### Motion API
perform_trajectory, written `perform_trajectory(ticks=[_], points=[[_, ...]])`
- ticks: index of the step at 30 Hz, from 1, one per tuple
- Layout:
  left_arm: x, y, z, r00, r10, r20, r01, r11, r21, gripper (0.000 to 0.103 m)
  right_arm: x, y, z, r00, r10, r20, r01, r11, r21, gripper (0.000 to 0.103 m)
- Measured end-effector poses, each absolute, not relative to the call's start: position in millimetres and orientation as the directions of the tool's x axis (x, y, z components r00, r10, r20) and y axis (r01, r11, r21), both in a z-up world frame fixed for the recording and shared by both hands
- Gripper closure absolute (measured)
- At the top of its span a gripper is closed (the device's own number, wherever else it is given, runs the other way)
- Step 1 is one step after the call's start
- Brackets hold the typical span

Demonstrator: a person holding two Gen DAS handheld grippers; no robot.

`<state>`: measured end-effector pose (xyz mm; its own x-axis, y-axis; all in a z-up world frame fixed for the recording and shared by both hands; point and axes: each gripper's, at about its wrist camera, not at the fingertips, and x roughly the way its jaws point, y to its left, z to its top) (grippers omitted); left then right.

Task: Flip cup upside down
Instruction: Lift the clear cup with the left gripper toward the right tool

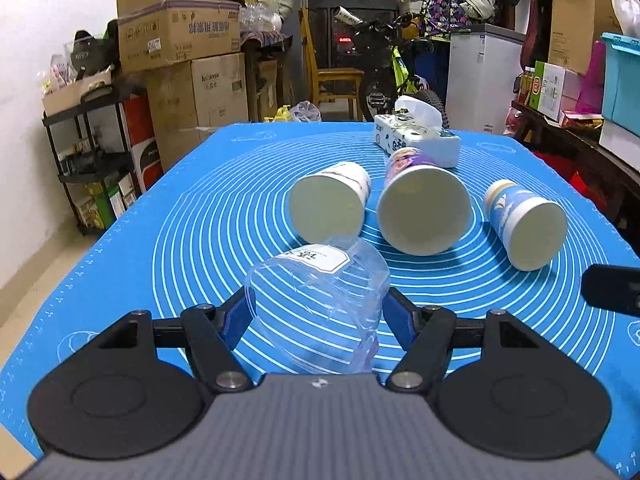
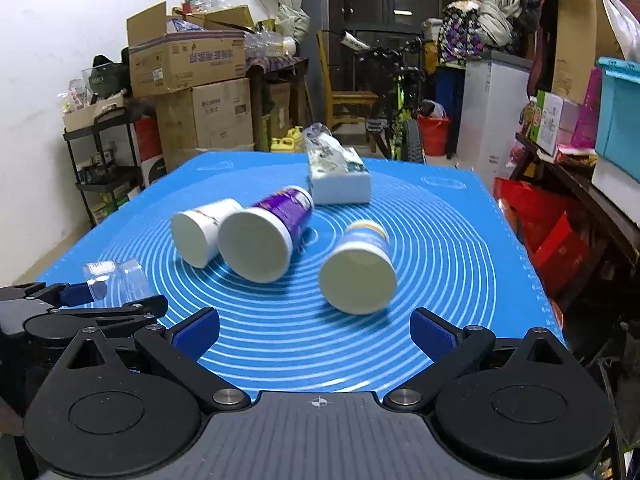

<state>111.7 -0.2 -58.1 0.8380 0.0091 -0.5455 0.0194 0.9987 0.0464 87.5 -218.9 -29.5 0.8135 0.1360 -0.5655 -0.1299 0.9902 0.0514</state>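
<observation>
My left gripper (image 1: 316,314) is shut on a clear plastic cup (image 1: 320,304) with a white label, held just above the blue mat (image 1: 120,280). The cup and left gripper (image 2: 108,292) also show at the left of the right wrist view. Three paper cups lie on their sides on the mat with their flat ends toward me: a white one (image 1: 330,204), a purple one (image 1: 422,204) and a blue one (image 1: 526,228). My right gripper (image 2: 316,332) is open and empty, low over the mat, just short of the blue cup (image 2: 358,272).
A tissue pack (image 1: 418,136) lies behind the cups at the far side of the mat. Stacked cardboard boxes (image 1: 180,40), a black shelf, a bicycle (image 1: 392,68) and a white fridge (image 1: 484,76) stand beyond the table. A cluttered dark shelf runs along the right.
</observation>
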Motion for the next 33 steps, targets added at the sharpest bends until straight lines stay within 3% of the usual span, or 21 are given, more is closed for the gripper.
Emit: perform_trajectory(ticks=[12, 13, 15, 20, 33], points=[[114.8, -9.4, -83.2, 0.791, 0.044, -0.61, -0.002, 0.998, 0.07, 0.031, 93.9, -214.0, -49.7, 0.782, 0.139, -0.608, -0.137, 0.989, 0.05, 0.002], [114.5, -9.8, -83.9, 0.791, 0.045, -0.61, 0.001, 0.997, 0.073, 0.03, 93.8, -213.8, -50.1, 0.781, 0.139, -0.609, -0.138, 0.989, 0.049, 0.002], [113.5, -10.0, -83.6, 0.793, 0.046, -0.607, 0.003, 0.997, 0.079, 0.016, 94.2, -213.7, -50.3, 0.78, 0.137, -0.611, -0.137, 0.989, 0.048, 0.002], [112.3, -9.7, -82.6, 0.786, 0.025, -0.618, 0.024, 0.997, 0.071, 0.015, 94.4, -214.0, -49.7, 0.779, 0.135, -0.612, -0.134, 0.99, 0.048, 0.002], [88.9, 0.6, -31.7, 0.811, -0.032, -0.584, 0.047, 0.999, 0.011, 0.011, 87.6, -209.3, -28.7, 0.805, 0.14, -0.576, -0.13, 0.99, 0.058, 0.002]])
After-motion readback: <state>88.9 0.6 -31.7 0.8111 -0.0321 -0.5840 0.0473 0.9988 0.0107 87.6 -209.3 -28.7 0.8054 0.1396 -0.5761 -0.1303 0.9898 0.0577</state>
